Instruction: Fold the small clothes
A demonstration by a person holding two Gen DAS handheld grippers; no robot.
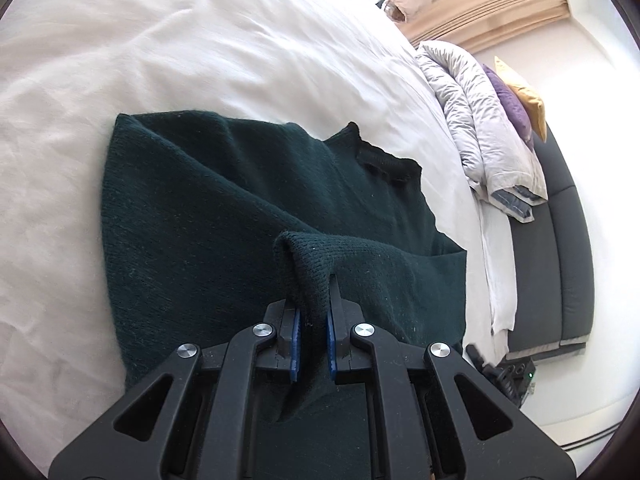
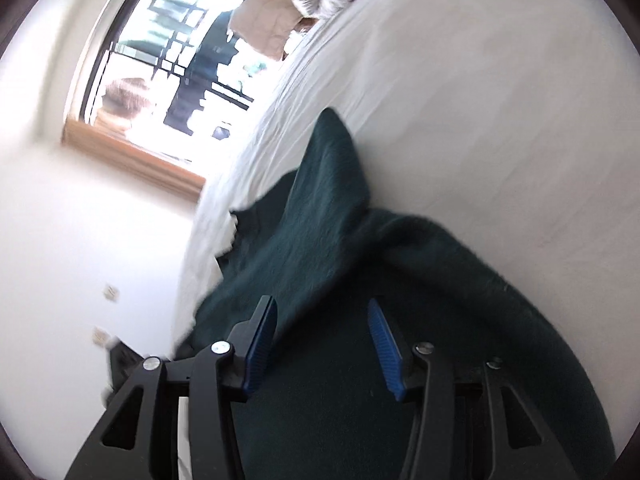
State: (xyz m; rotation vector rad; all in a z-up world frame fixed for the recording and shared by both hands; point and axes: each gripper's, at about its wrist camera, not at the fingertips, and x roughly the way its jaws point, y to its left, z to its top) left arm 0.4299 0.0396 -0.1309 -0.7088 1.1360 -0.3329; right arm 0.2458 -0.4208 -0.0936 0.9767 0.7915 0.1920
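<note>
— Two grippers, one garment: how do things stand on the bed [image 1: 200,40]?

— From my remote seat, the dark green sweater [image 1: 200,200] lies spread on the white sheet, its black ribbed collar [image 1: 384,160] toward one o'clock in the left wrist view. My left gripper [image 1: 313,332] is clamped on a raised fold of the knit, the blue pads [image 1: 295,344] pinching it narrow at six o'clock.

— And the other one?

— My right gripper [image 2: 322,344] stands about half-wide above the same sweater [image 2: 320,220], blue pads [image 2: 384,344] apart with green knit showing between and below them. That view is blurred, so I cannot tell whether they touch the cloth; they do not press on it.

— Anything else in shot?

— A crumpled grey duvet [image 1: 472,120] at two o'clock, purple and yellow cushions [image 1: 516,100] beside it, and a window [image 2: 172,60] at eleven o'clock on the right view.
</note>
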